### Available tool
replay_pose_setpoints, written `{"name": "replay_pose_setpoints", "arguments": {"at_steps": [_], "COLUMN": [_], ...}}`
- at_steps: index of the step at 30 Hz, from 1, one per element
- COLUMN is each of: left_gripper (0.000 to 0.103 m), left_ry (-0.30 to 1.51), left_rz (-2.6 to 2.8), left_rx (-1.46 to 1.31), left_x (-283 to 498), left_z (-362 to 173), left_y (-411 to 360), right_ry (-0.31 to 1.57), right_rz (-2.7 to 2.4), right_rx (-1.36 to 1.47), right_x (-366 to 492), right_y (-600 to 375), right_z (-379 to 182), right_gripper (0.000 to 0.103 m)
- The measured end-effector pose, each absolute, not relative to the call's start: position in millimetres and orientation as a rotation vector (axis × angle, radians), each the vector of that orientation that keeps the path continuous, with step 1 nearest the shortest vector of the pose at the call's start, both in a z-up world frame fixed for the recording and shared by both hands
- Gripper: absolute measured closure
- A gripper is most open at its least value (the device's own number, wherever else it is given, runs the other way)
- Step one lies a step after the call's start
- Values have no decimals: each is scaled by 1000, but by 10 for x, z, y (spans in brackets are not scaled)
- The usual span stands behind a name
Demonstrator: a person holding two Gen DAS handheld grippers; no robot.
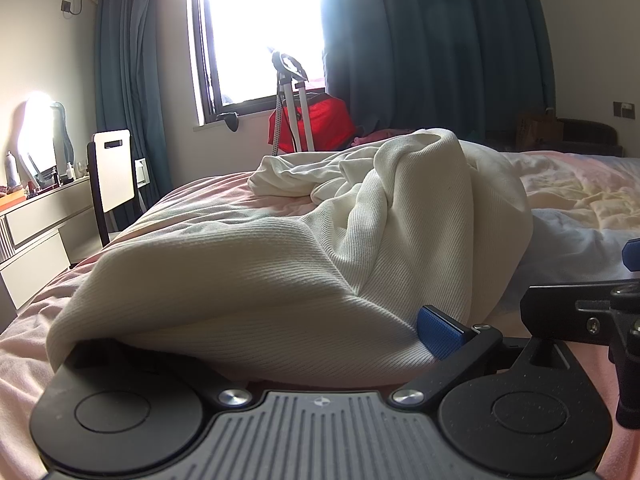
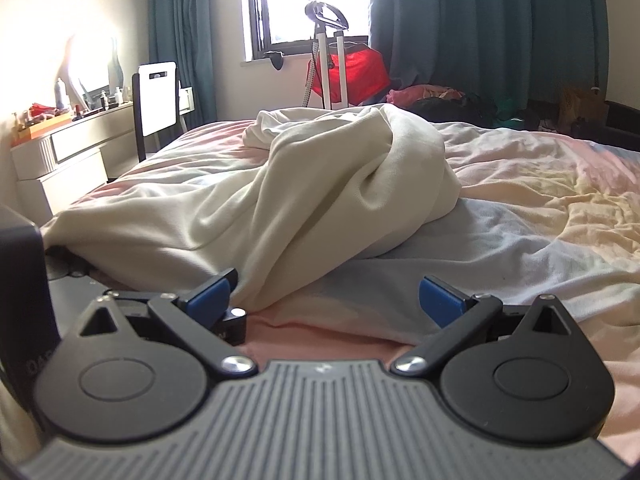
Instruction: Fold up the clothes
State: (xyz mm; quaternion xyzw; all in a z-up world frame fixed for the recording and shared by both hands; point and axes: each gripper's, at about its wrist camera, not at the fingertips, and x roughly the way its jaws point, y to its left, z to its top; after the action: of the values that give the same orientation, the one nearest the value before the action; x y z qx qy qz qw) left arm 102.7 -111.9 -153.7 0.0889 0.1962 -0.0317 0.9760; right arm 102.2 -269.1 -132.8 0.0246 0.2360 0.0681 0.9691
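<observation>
between the left tongs (image 1: 276,344), right at the near edge: cream garment (image 1: 248,264), hem draped over the left finger and hiding it, right blue pad (image 1: 438,330) pressed against the cloth's side. spread wide, to judge by where the pad sits, though cannot tell whether anything is pinched, with one finger buried. looks more like cloth lying in the gap than a firm grip.

just right of that, right tongs (image 2: 326,300) spread wide and empty, both blue pads (image 2: 210,296) showing, the left one just beside the garment's near corner, the right one over bare bedsheet (image 2: 520,248). part of the left tool visible at the left edge of the right view, so the two sit side by side.

further out, garment running away from both tools as one long bunched ridge, long axis from near toward the far left, rising into a twisted hump (image 2: 400,152) midway, then a flatter crumpled end (image 1: 304,172) nearer the window (image 1: 264,28).

likely next: closing on the near hem, left tongs already in it, right tongs needing a small shift leftward to reach the same edge.
</observation>
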Motion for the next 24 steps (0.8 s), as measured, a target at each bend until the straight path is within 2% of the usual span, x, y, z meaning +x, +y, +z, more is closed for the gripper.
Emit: {"name": "replay_pose_setpoints", "arguments": {"at_steps": [24], "left_gripper": [1], "left_ry": [396], "left_rz": [-60], "left_rx": [187], "left_x": [1035], "left_z": [-1547], "left_y": [-1146], "right_ry": [479], "right_rz": [135], "right_rx": [40], "right_x": [1028], "right_y": [-2654], "right_z": [-1328], "right_gripper": [0]}}
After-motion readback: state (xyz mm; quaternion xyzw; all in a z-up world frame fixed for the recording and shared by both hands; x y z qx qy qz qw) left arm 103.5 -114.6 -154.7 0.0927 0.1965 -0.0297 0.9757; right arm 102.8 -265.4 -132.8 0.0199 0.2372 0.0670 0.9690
